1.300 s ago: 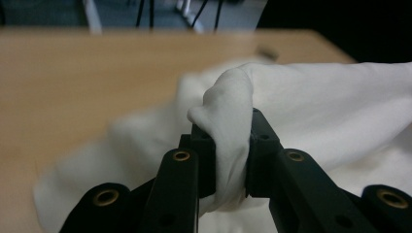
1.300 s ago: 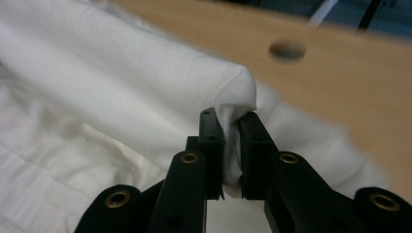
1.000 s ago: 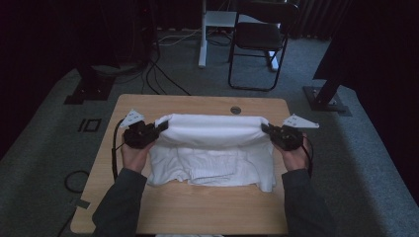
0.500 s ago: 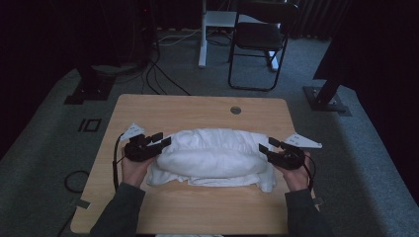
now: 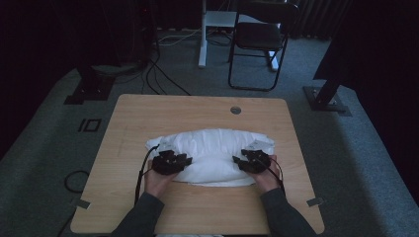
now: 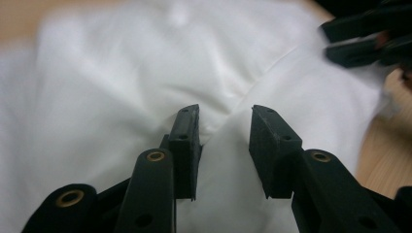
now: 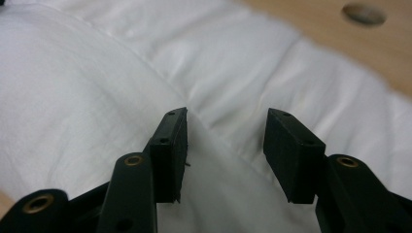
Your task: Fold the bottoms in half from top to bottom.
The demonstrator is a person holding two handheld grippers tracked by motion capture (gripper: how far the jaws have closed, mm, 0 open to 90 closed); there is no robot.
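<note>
White folded cloth bundle [image 5: 212,153] lies mid-desk, bare wooden desk [image 5: 148,118] margins all round, round grommet hole [image 5: 235,110] beyond; both grippers' fingers [image 6: 187,141] released, closing slightly.

Matt white cloth [image 5: 212,153] is laid on a pale wood-grain table [image 5: 197,111].
The cloth is seen soft, creased and seamed. The jaws of the left gripper [image 6: 223,145] and right gripper [image 7: 226,145] are made of matt black plastic, with brass-coloured rivets set in. Grey carpet [image 5: 356,163] is seen below.
</note>
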